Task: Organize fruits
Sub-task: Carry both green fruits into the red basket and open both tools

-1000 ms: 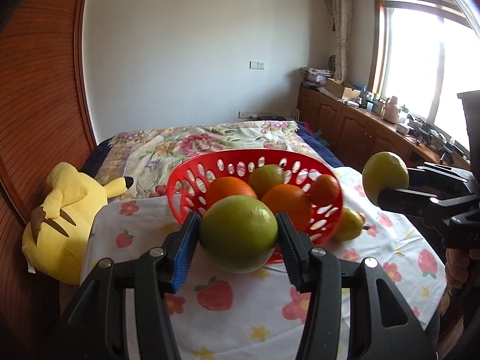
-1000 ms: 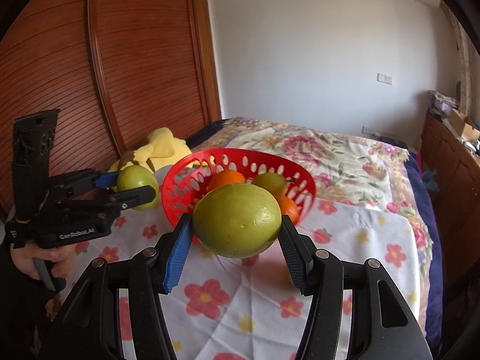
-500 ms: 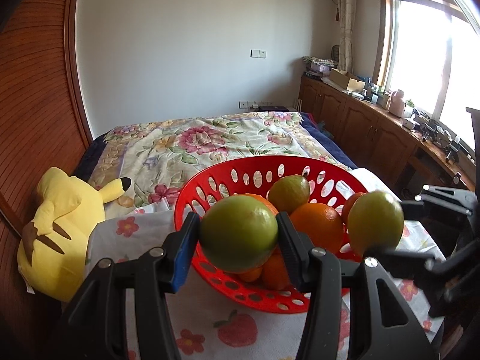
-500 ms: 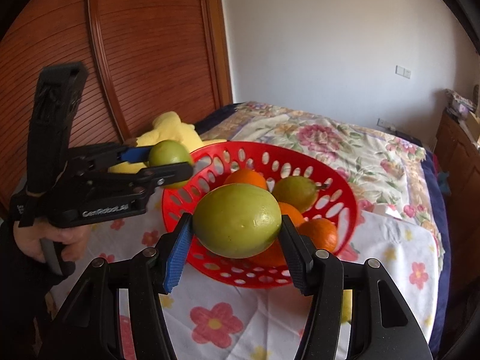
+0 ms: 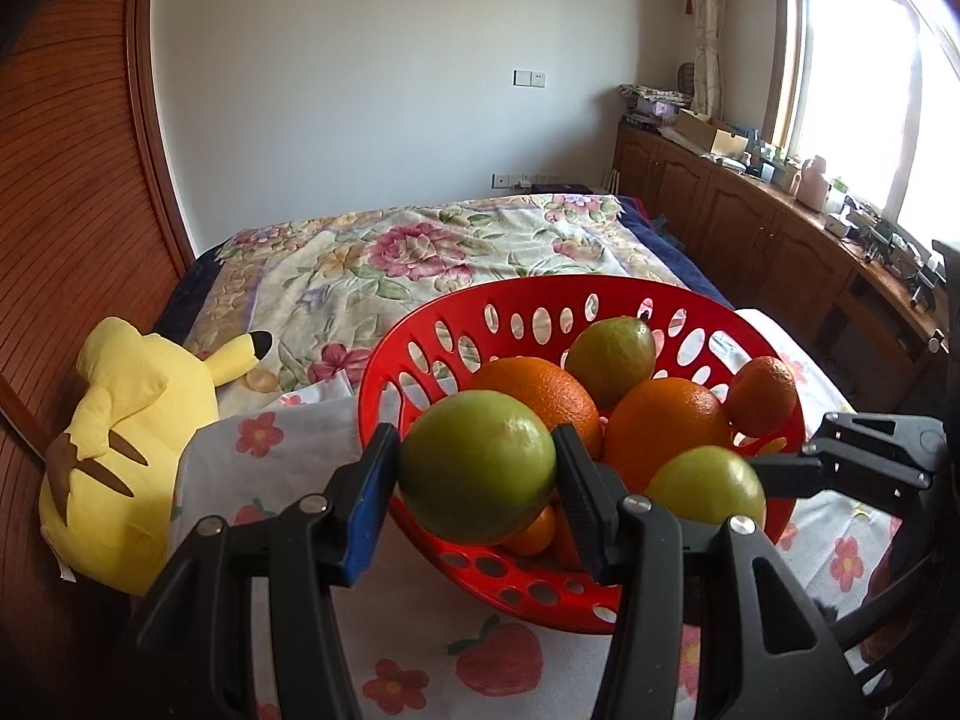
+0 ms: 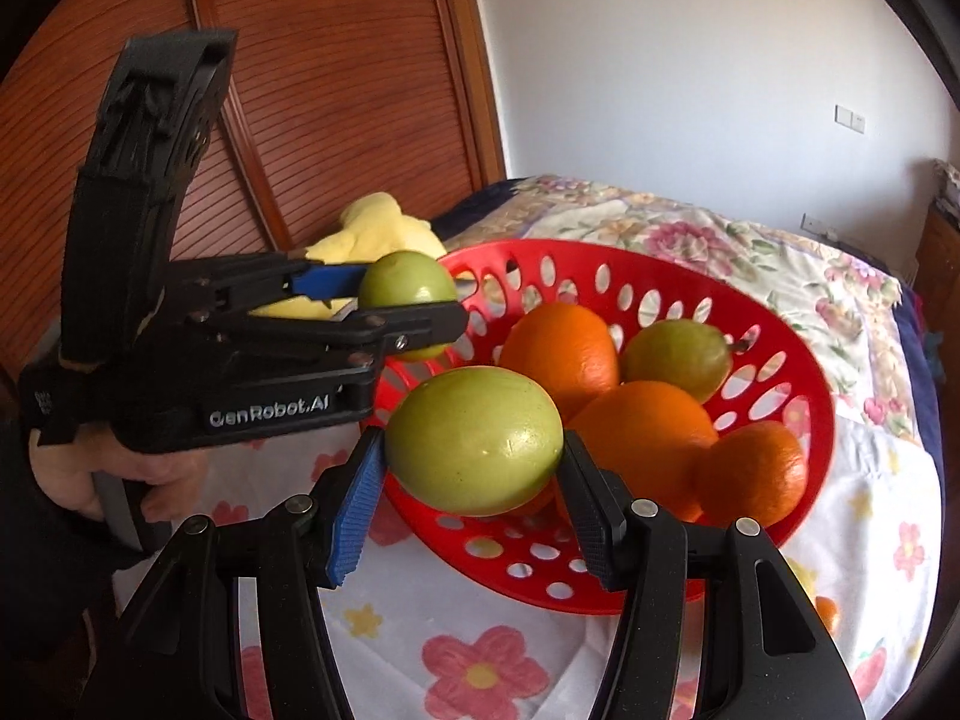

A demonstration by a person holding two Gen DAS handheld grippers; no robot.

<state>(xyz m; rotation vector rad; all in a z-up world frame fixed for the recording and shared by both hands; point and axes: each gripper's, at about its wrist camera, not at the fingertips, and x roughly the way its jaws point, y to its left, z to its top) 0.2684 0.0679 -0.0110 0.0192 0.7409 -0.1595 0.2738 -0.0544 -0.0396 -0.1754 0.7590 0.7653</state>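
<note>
A red perforated basket (image 5: 606,294) (image 6: 798,372) sits on a flowered cloth and holds oranges (image 5: 666,426) (image 6: 564,348) and a green pear-like fruit (image 5: 612,354) (image 6: 678,354). My left gripper (image 5: 477,480) is shut on a green fruit (image 5: 480,474), held over the basket's near-left rim; it shows in the right wrist view (image 6: 408,300) too. My right gripper (image 6: 474,456) is shut on a second green fruit (image 6: 474,438), held over the basket's front edge; that fruit shows in the left wrist view (image 5: 708,486).
A yellow Pikachu plush (image 5: 120,456) (image 6: 372,228) lies left of the basket by the wooden wall. The flowered bed cover (image 5: 420,252) stretches behind. Wooden cabinets (image 5: 750,222) with clutter run under the window on the right. A small orange fruit (image 6: 827,612) lies on the cloth beside the basket.
Both grippers have moved forward and inward with their green fruits, from beside the basket to over its near rim. The basket now looms larger in both views.
</note>
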